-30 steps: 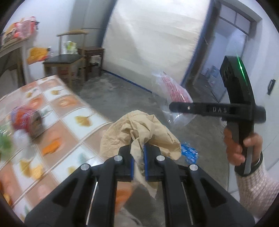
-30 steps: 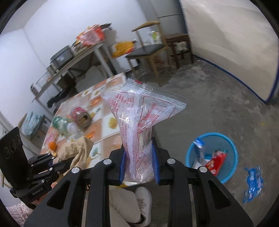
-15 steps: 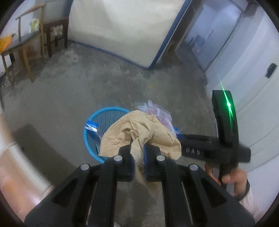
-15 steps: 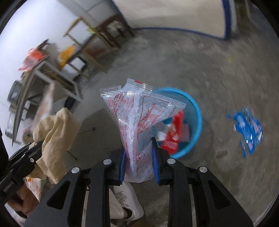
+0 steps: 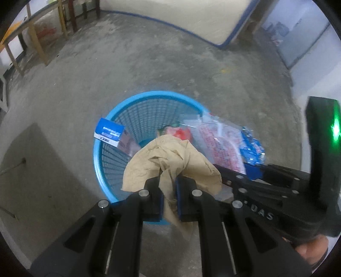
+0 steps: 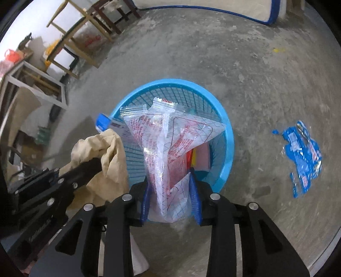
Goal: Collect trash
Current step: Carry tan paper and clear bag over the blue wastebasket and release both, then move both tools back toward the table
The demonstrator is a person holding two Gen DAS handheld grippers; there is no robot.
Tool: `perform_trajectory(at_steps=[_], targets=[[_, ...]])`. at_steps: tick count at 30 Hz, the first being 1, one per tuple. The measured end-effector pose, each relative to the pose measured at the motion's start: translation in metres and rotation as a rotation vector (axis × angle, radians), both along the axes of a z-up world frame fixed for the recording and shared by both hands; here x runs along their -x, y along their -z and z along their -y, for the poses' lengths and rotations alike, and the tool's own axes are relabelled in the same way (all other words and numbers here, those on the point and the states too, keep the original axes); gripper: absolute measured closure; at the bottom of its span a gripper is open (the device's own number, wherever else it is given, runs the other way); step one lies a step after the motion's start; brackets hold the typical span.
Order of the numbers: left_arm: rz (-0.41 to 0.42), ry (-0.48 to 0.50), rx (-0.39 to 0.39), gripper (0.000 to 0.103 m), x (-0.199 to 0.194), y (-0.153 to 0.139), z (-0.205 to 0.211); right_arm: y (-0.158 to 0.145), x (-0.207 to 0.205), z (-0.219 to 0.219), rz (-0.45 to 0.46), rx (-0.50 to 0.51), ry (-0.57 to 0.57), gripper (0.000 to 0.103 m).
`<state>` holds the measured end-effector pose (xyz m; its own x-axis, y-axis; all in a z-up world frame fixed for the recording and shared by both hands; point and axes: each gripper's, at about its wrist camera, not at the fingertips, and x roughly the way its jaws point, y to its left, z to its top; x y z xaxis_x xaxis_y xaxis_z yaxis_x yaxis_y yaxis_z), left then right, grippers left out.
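A blue mesh trash basket (image 5: 119, 132) (image 6: 226, 136) stands on the concrete floor and holds several wrappers. My left gripper (image 5: 169, 191) is shut on a crumpled brown paper bag (image 5: 170, 162) and holds it over the basket's near rim; the bag also shows in the right wrist view (image 6: 106, 153). My right gripper (image 6: 171, 189) has its jaws parted around a clear plastic bag with red print (image 6: 168, 138), which still sits between the pads above the basket. That bag also shows in the left wrist view (image 5: 219, 144).
A torn blue wrapper (image 6: 302, 153) lies on the floor right of the basket. A blue-and-white carton (image 5: 109, 132) leans on the basket's left rim. Wooden tables and a stool (image 6: 70, 36) stand at the far left. A white panel with a blue edge (image 5: 191, 19) leans at the back.
Both grippers have swung from the table down over the blue basket. The right jaws have spread wider around the clear bag, which sags lower toward the basket.
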<state>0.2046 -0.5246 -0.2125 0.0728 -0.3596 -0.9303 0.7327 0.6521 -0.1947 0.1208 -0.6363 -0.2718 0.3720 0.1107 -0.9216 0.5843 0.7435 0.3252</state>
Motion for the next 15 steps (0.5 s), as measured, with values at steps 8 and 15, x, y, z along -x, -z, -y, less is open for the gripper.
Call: perform_trajectory(at_steps=[8,15], targets=[[0.013,-0.047,0.003,0.051,-0.014,0.025,-0.010,0.023,0.000,0.008,0.000,0.021,0.004,0.040],[0.041,-0.074,0.045,0.041,-0.013,0.013,-0.014,0.009,0.026,0.021,0.067,0.016,0.091,0.039]])
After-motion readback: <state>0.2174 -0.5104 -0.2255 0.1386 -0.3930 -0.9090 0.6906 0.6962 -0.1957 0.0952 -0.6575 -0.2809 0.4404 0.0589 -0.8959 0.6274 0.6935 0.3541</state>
